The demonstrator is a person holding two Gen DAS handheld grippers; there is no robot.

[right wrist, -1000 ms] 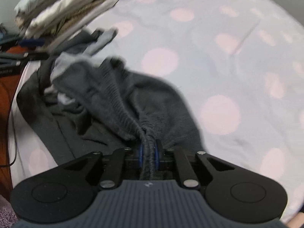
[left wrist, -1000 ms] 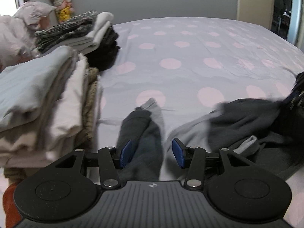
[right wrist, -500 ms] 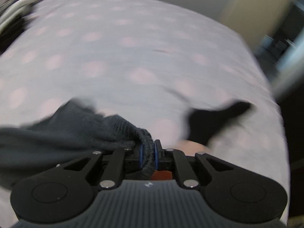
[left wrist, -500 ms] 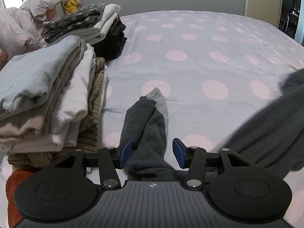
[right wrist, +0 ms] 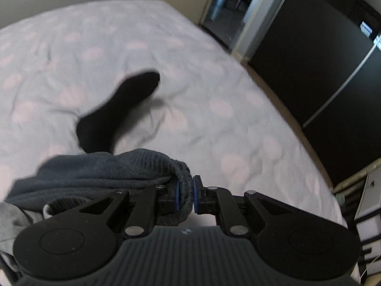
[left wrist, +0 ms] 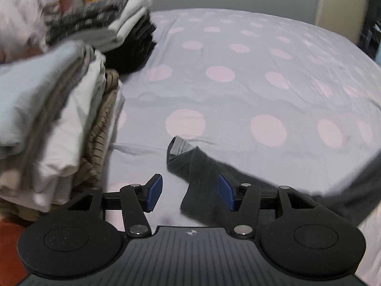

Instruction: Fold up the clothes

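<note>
A dark grey knitted garment lies on the lilac dotted bed. Its cuffed end points away from me, and the cloth stretches off to the right. My left gripper hovers over this end with its jaws opening. The cloth lies between the blue pads, close to the right pad, and is not pinched. My right gripper is shut on the garment's ribbed hem, with the rest bunched to its left. A black sock lies on the sheet beyond it.
Stacks of folded clothes stand at the left of the bed, with a second pile behind them. In the right wrist view the bed's edge runs along dark wardrobe doors. A doorway shows past the far corner.
My right gripper has swung far to the right with the hem, drawing the garment out across the bed. The cloth between my left fingers has slid right, and those jaws have widened.
</note>
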